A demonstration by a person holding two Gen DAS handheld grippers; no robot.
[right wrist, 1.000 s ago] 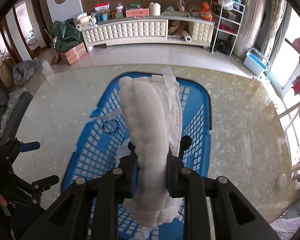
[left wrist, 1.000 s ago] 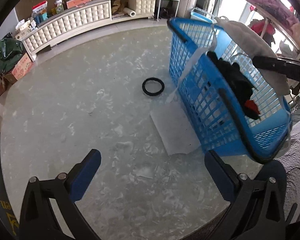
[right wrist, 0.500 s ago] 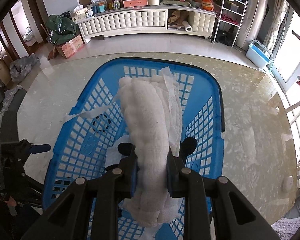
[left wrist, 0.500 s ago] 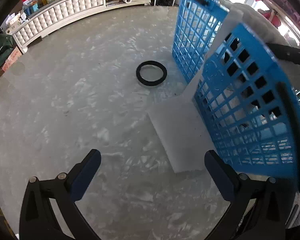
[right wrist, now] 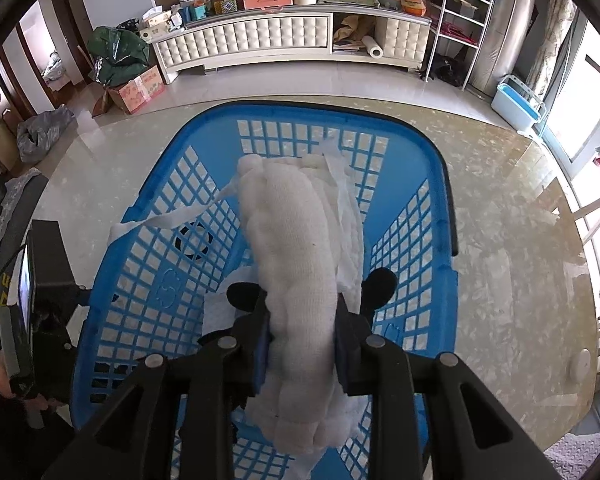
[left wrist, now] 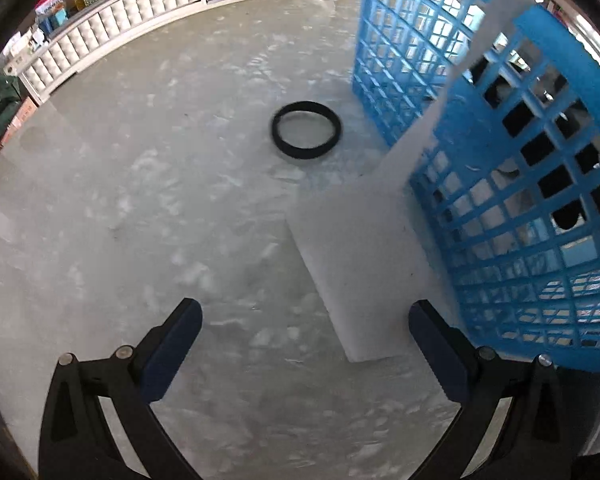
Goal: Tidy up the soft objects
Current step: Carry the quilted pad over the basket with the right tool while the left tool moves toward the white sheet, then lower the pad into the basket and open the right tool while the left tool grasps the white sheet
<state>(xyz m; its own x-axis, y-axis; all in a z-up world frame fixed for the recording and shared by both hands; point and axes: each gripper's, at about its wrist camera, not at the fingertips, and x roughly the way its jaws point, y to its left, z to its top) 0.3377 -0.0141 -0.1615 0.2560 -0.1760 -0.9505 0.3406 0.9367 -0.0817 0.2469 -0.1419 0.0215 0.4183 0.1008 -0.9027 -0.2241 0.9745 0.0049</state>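
Observation:
My right gripper [right wrist: 302, 334] is shut on a rolled white gauze cloth [right wrist: 296, 248] and holds it inside the blue plastic basket [right wrist: 440, 208]. A loose white strip of the cloth hangs over the basket's left rim [right wrist: 172, 218] and lies flat on the table in the left wrist view [left wrist: 356, 264]. My left gripper [left wrist: 306, 344] is open and empty, low over the table beside the basket's wall [left wrist: 520, 208]. Dark soft items [left wrist: 560, 176] show through the basket's lattice.
A black ring [left wrist: 306, 130] lies on the marble table [left wrist: 140, 200] left of the basket. The left gripper's body [right wrist: 28, 312] stands at the basket's left side. A white cabinet [right wrist: 284, 40] with clutter is beyond the table.
My right gripper has lowered the gauze cloth deeper into the basket. My left gripper has dropped closer to the table and nearer the basket's side and the white strip.

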